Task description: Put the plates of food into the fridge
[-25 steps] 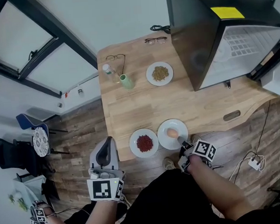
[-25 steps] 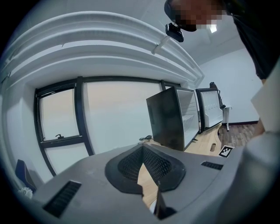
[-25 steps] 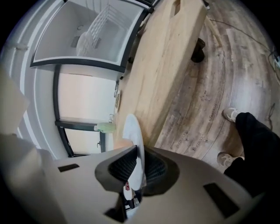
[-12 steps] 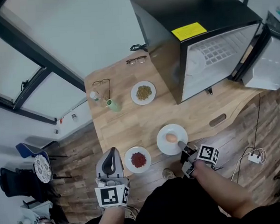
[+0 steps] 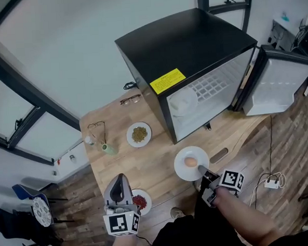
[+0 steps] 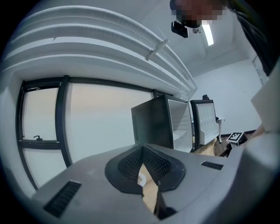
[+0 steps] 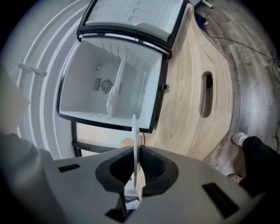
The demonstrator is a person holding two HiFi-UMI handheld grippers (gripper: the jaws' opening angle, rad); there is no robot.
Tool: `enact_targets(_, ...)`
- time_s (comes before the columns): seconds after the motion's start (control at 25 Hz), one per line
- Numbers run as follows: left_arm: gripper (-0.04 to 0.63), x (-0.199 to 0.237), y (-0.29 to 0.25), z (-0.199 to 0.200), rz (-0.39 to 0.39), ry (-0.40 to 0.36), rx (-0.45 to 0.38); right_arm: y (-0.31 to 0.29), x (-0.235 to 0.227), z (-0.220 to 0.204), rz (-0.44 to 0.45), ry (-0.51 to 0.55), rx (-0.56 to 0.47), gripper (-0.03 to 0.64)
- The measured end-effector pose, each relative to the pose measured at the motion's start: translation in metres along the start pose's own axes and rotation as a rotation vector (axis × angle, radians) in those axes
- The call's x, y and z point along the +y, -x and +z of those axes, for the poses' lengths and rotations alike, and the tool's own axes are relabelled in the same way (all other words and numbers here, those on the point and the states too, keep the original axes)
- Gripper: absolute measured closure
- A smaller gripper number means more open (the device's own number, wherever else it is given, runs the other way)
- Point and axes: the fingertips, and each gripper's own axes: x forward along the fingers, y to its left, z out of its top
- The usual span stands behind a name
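A white plate (image 5: 190,163) with a round orange piece of food hangs over the table's front edge. My right gripper (image 5: 201,169) is shut on its near rim. In the right gripper view the plate (image 7: 134,140) stands edge-on between the pads, facing the open black fridge (image 7: 109,83). The fridge (image 5: 192,65) stands at the table's back right with its door (image 5: 276,86) swung wide. My left gripper (image 5: 119,178) is shut on nothing, over a plate of red food (image 5: 142,200) at the table's front left. A plate of greenish food (image 5: 139,134) lies further back.
A green cup (image 5: 109,148), a small bottle (image 5: 89,140) and two pairs of glasses (image 5: 130,99) lie on the wooden table (image 5: 156,161) at the back left. The tabletop has a slot (image 5: 218,155) by the fridge. Cables and a plug (image 5: 271,183) lie on the floor at the right.
The right gripper has carried the plate with the orange food to the right, away from the red-food plate and toward the fridge. The head camera has swung up, showing the fridge's open front.
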Motion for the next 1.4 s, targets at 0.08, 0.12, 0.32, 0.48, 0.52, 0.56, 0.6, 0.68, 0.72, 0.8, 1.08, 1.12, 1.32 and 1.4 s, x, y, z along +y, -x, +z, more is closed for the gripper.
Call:
enact_targets(0.08,0.592,-0.010,-0.012,0.004,-0.010,0.003,0.000,0.009,0.003,0.015,0.001,-0.019,-0.020,0.581)
enact_targets(0.12,0.592,-0.016,-0.019,0.007,-0.018,0.005,-0.002,0.012,0.006,0.025,0.005,-0.015,-0.028,0.581)
enact_targets(0.32,0.592,-0.044,-0.048,0.022,-0.051,0.002,-0.024,0.021,0.024,0.076,0.018,0.023,-0.060,0.581)
enact_targets(0.48,0.592,-0.047,-0.069,0.035,-0.041,-0.001,-0.043,0.026,0.038,0.114,0.030,0.043,-0.090,0.581)
enact_targets(0.52,0.592,-0.047,-0.074,0.038,-0.038,-0.001,-0.046,0.027,0.041,0.123,0.036,0.050,-0.097,0.581)
enact_targets(0.56,0.592,-0.047,-0.079,0.040,-0.037,-0.003,-0.045,0.027,0.043,0.130,0.037,0.056,-0.101,0.581)
enact_targets(0.6,0.592,-0.048,-0.084,0.042,-0.037,-0.007,-0.042,0.028,0.045,0.135,0.034,0.060,-0.104,0.581)
enact_targets(0.68,0.592,-0.051,-0.093,0.046,-0.033,-0.014,-0.044,0.030,0.050,0.148,0.037,0.056,-0.111,0.581)
enact_targets(0.72,0.592,-0.052,-0.097,0.049,-0.029,-0.013,-0.049,0.031,0.052,0.155,0.041,0.052,-0.118,0.581)
enact_targets(0.8,0.592,-0.053,-0.105,0.055,-0.016,-0.006,-0.062,0.034,0.058,0.171,0.046,0.053,-0.131,0.581)
enact_targets(1.08,0.592,-0.036,-0.120,0.059,0.073,0.009,-0.059,0.029,0.079,0.211,0.061,0.089,-0.135,0.581)
enact_targets(1.12,0.592,-0.035,-0.122,0.058,0.080,0.010,-0.058,0.027,0.080,0.217,0.065,0.084,-0.140,0.581)
enact_targets(1.32,0.592,-0.035,-0.129,0.052,0.111,0.017,-0.050,0.014,0.084,0.250,0.061,0.087,-0.157,0.581)
enact_targets(1.4,0.592,-0.032,-0.132,0.050,0.128,0.031,-0.047,0.007,0.089,0.262,0.055,0.111,-0.159,0.581)
